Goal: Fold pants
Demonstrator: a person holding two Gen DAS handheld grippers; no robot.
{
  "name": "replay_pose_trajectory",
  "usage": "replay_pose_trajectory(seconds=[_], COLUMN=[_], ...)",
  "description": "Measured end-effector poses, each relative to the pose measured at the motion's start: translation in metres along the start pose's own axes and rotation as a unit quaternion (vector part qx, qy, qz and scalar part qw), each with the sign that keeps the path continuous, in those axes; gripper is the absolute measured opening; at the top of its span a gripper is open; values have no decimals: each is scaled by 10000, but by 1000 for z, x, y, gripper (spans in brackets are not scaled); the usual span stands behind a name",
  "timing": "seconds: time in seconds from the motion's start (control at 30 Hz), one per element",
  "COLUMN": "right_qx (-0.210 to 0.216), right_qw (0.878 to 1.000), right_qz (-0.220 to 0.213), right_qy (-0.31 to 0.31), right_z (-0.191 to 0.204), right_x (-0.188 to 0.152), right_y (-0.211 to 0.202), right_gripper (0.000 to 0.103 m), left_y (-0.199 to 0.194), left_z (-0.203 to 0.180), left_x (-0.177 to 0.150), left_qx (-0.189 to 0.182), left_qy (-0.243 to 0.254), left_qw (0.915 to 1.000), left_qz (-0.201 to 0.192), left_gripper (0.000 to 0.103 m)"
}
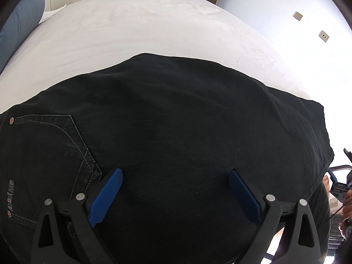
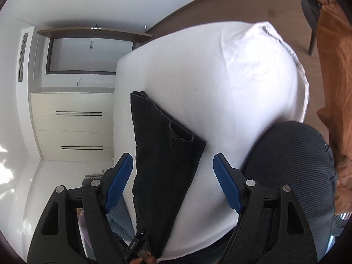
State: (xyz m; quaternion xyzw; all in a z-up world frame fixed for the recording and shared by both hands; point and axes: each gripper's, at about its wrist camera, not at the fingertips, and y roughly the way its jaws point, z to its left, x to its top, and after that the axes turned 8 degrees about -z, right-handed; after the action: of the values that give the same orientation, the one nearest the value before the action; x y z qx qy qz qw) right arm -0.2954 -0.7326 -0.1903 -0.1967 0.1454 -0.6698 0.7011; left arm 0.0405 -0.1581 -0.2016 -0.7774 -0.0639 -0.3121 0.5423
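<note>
The black jeans (image 1: 176, 132) lie spread on the white bed sheet (image 1: 132, 28), filling the lower part of the left wrist view. The left gripper (image 1: 175, 191) hangs over them with its blue pads (image 1: 105, 198) spread wide and nothing pinched between them; whether the tips touch the denim cannot be told. A stitched back pocket (image 1: 44, 145) with a rivet sits just left of the left pad.

In the right wrist view the right gripper (image 2: 173, 176) is also released, jaws apart, with the folded legs of the jeans (image 2: 162, 154) showing between them but clear of both pads (image 2: 226, 184). The hems end near the bed's edge.

White sheet stretches bare beyond the jeans in both views, out to the far mattress edge. A blue-grey pillow (image 1: 22, 22) lies at the bed's far left. Around the bed stand cream wardrobe doors (image 2: 74, 123) with dark handles, a white wall with sockets (image 1: 324, 35), a brown floor (image 2: 242, 6), a dark ribbed chair back (image 2: 292, 165) and orange fabric (image 2: 334, 88).
</note>
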Motion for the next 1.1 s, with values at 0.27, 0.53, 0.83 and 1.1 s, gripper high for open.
replay_pose_trajectory(seconds=[0.27, 0.53, 0.83, 1.1], right_qx=[149, 908, 1104, 733], right_qw=[9993, 9925, 9893, 9939], right_qz=[-1, 44, -164, -226], right_qy=[336, 819, 939, 794], right_z=[-19, -32, -32, -29], right_x=[12, 8, 3, 1], right_y=[22, 26, 43, 61], right_gripper=[74, 61, 51, 9], left_y=[4, 7, 5, 5], left_z=[2, 1, 6, 12], left_x=[4, 3, 2, 2], left_qx=[5, -49, -7, -71], left_qy=[-16, -43, -22, -88], left_qw=[10000, 10000, 10000, 9999], left_qz=[-8, -14, -10, 4], left_gripper=[99, 99, 99, 99])
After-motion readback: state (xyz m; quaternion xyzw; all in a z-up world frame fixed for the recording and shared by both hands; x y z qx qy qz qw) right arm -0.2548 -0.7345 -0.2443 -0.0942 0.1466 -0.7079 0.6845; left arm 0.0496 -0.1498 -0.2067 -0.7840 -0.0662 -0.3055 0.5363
